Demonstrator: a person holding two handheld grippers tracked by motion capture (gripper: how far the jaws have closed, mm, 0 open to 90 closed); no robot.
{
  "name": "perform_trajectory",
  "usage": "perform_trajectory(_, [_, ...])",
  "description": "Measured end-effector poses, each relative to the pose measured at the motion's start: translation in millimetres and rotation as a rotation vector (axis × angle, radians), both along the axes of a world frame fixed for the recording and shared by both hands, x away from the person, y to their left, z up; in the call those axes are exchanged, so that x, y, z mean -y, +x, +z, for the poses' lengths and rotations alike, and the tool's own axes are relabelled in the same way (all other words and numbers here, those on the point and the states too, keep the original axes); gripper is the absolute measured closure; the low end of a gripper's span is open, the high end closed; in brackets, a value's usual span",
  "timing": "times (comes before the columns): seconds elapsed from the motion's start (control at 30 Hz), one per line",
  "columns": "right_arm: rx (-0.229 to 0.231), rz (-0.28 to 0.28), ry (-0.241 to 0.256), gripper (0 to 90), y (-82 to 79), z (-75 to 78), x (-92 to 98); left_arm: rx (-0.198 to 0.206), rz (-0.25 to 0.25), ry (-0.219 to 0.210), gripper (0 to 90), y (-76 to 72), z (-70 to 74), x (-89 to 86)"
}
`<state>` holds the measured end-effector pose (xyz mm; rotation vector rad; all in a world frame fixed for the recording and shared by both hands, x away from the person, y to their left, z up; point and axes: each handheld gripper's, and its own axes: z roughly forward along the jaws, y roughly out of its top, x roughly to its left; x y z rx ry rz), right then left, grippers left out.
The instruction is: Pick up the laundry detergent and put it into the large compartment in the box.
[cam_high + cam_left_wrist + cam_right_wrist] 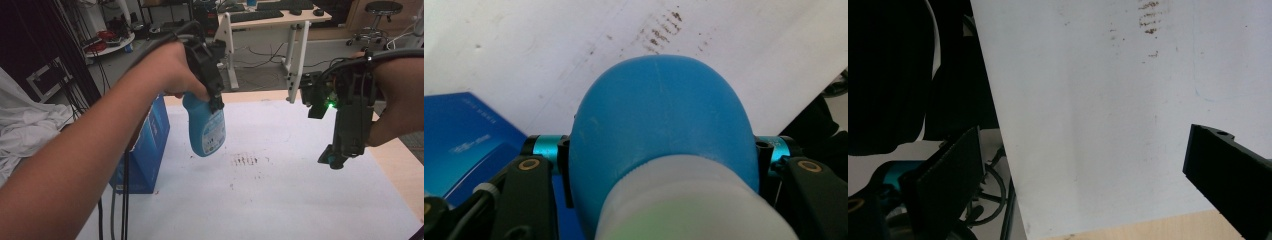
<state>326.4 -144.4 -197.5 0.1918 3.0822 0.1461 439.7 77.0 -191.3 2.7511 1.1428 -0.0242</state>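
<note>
White sheet [300, 200] covers the wooden tabletop [400, 155], with a patch of brown smudges [246, 160] near its middle. Left tool [216, 97] is raised above the sheet, jaws clamped on either side of a blue spray bottle [206, 127] that hangs base-down, clear of the surface; left gripper view shows the bottle's rounded blue body [659, 125] between the jaws. Blue carton [145, 150] stands at the sheet's left edge. Right tool [334, 159] hangs above the right side, jaws spread wide, holding nothing.
</note>
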Motion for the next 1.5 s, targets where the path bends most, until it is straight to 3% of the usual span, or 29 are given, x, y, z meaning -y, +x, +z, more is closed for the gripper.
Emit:
perform_trajectory(0.3, [0.003,0.005,-0.002,2.1,-0.2,1.7,-4.0,0.026,0.059,0.012,39.4,3.7,40.7,-41.4])
perform_trajectory(0.5, [0.003,0.008,-0.011,2.1,1.2,1.6,-6.3,0.018,0.105,0.014,39.4,2.3,61.4,-69.5])
perform_trajectory(0.8, [0.002,0.018,-0.016,2.1,3.3,0.9,-8.4,0.02,0.196,0.001,39.4,0.3,80.9,-114.5])
perform_trajectory(1.2, [0.002,0.026,-0.023,2.1,4.3,0.8,-16.3,0.015,0.315,0.023,39.3,3.5,75.7,-161.1])
perform_trajectory(1.5, [-0.003,0.022,-0.029,2.1,5.8,-1.0,-21.9,-0.018,0.291,0.047,39.3,10.2,49.2,-174.2])
